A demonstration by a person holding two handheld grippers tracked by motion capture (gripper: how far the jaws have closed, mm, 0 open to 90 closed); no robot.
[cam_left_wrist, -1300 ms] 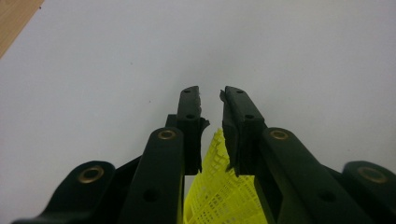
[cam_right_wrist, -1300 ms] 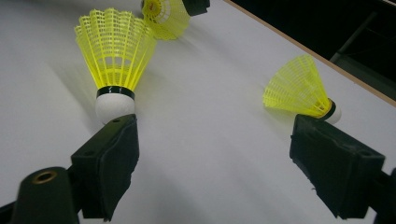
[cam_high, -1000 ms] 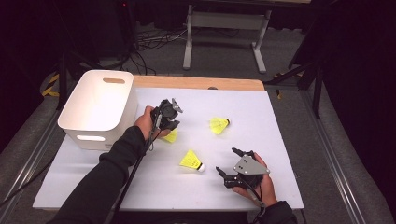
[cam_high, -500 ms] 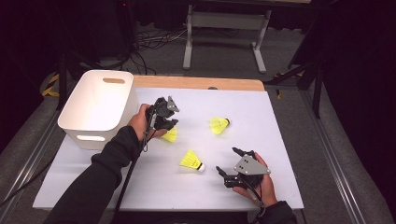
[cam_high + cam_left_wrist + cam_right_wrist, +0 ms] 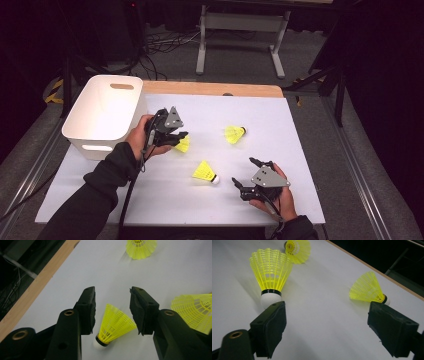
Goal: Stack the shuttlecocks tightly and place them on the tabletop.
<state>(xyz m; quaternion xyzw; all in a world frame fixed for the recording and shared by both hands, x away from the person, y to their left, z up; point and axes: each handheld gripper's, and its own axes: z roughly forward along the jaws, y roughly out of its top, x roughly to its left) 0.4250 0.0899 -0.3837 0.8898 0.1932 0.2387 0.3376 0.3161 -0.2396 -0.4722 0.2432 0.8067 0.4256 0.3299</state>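
Here the left gripper (image 5: 112, 312) had just been opening its fingers, released around a yellow shuttlecock (image 5: 113, 326) lying on the white desk (image 5: 280, 130) beside the white bin (image 5: 102, 115); no pad pressed on it. The right gripper (image 5: 324, 327) rested wide apart, holding nothing, near a second shuttlecock (image 5: 271, 277); a third shuttlecock (image 5: 234, 134) lay further off. To do this step well, probably close on the cork base, not the soft skirt, then lift clear over the bin rim. Hard to tell whether the left fingers brushed the skirt; in the high view the hand covered most of that shuttlecock, and the bin's inside bottom was partly cut off.
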